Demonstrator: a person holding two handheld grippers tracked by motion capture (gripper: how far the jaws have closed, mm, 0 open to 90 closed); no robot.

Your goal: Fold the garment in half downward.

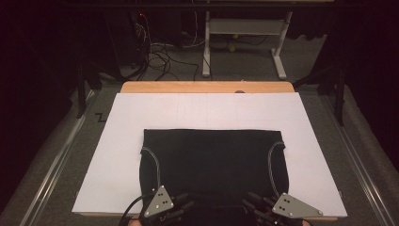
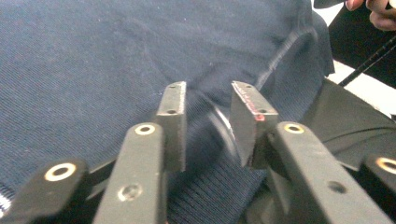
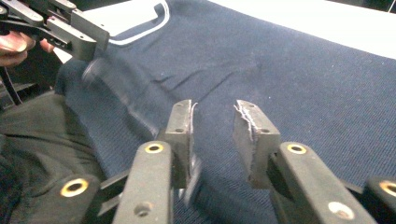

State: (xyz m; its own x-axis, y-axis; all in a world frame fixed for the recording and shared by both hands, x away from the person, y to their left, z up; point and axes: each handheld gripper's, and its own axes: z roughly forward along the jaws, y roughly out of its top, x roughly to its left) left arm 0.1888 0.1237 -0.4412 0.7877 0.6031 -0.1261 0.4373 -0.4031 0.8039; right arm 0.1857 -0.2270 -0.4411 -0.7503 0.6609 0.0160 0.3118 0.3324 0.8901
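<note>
A dark navy sleeveless garment with pale-trimmed armholes lies flat on the white board. My left gripper sits at the garment's near edge on the left, and my right gripper at the near edge on the right. In the left gripper view the left gripper has its jaws apart just above the navy cloth, near its ribbed hem. In the right gripper view the right gripper stands open over the cloth, with loose threads on its pads. Neither pair of pads presses on the fabric.
The white board rests on a wooden table whose far edge shows beyond it. Metal rails run along the floor on both sides. Cables and a desk frame lie farther back. A hand holds the other gripper.
</note>
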